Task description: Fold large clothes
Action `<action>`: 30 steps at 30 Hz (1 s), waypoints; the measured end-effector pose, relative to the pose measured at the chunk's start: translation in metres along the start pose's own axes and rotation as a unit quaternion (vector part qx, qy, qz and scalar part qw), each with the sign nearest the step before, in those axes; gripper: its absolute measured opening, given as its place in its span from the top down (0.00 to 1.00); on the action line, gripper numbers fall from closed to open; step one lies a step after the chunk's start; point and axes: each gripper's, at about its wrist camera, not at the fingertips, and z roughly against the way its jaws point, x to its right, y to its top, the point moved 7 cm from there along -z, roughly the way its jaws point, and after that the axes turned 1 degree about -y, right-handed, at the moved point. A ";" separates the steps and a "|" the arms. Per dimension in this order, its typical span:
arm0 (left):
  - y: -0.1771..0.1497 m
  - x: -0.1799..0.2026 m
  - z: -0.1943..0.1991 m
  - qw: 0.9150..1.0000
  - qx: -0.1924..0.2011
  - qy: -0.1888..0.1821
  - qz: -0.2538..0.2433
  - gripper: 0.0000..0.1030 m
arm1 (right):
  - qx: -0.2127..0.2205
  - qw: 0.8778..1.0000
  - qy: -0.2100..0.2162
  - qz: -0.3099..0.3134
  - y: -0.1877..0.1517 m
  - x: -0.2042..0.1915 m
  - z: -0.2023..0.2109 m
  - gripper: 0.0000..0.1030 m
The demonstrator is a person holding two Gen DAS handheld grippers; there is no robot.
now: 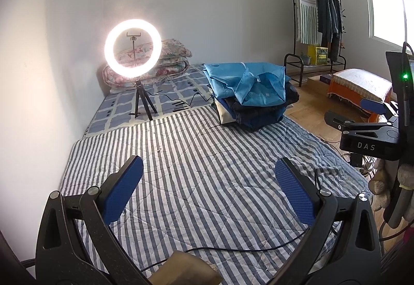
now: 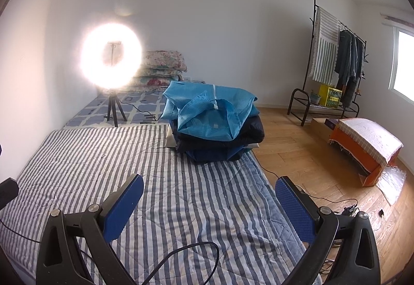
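Clothes (image 2: 214,119) sit stacked at the far end of the striped quilt (image 2: 103,155), ahead of my right gripper (image 2: 209,204) and ahead-right of my left gripper (image 1: 209,189); both gape wide, empty, right one nearer.

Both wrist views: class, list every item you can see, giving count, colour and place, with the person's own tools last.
Pile of clothes: one, light blue on top, dark below, far end of striped quilt.
Striped quilt: one, grey-white, foreground.
Ring light: one, lit white, black tripod, on checked sheet.
Folded floral bedding: one stack, by wall.
Clothes rack: one, black, right, holding garments.
Orange box: one, cloth-covered, on floor.
Left hand-held gripper: black with blue pads, open.
Right hand-held gripper: same, open.
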 end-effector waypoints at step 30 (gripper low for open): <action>0.001 -0.001 0.002 1.000 -0.001 -0.001 0.003 0.00 | -0.002 1.000 0.002 0.012 -0.004 -0.007 0.000 0.00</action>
